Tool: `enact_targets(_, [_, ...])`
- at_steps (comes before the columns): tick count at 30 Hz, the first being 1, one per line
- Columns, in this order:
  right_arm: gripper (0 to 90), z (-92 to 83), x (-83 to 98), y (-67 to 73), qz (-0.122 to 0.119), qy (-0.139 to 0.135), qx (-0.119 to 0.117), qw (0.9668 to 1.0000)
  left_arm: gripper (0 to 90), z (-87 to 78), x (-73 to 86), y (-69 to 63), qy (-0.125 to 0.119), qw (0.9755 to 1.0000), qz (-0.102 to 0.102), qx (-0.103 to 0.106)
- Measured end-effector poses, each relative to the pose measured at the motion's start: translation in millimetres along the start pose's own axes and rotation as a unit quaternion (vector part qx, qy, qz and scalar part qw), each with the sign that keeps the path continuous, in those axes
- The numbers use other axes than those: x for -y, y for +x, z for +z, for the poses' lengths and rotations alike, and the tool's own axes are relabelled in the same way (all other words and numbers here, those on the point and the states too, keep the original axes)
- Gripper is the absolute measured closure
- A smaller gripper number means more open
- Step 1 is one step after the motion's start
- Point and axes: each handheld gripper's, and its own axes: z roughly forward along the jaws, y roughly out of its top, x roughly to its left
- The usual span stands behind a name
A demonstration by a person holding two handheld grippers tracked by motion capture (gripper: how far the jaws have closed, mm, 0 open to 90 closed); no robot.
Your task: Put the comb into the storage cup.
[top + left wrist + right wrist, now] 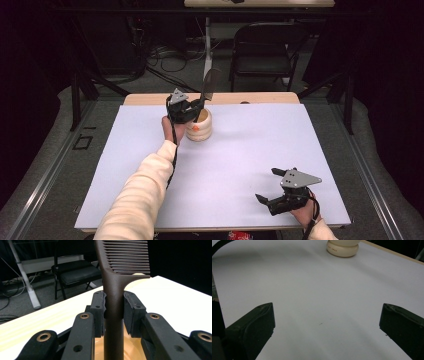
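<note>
A dark brown comb stands upright in a cream round holder at the back of the white sheet. My left gripper is shut on the comb's handle just above the holder's mouth, teeth pointing up and away. In the left gripper view both pads press the handle from either side. The holder's base appears at the top of the right gripper view. My right gripper rests near the front right of the sheet, jaws spread wide with nothing between them.
The white sheet covers most of a wooden table. A black folding chair and cables stand on the floor beyond the far edge. A person's cream sleeve reaches in from the bottom.
</note>
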Motion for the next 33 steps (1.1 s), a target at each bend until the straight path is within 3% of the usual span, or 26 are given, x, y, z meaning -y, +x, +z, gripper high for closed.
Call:
enact_targets(16, [0.0, -0.5, -0.1, -0.3, 0.001, -0.001, 0.002, 1.0, 71.9, -1.9, 6.9, 1.0, 0.009, 0.9999, -0.003, -0.005])
enact_targets(33, [0.0, -0.6, 0.0, -0.3, 0.0, -0.001, 0.003, 1.0, 71.9, -2.2, 10.6, 1.9, 0.025, 0.9996, 0.008, -0.012])
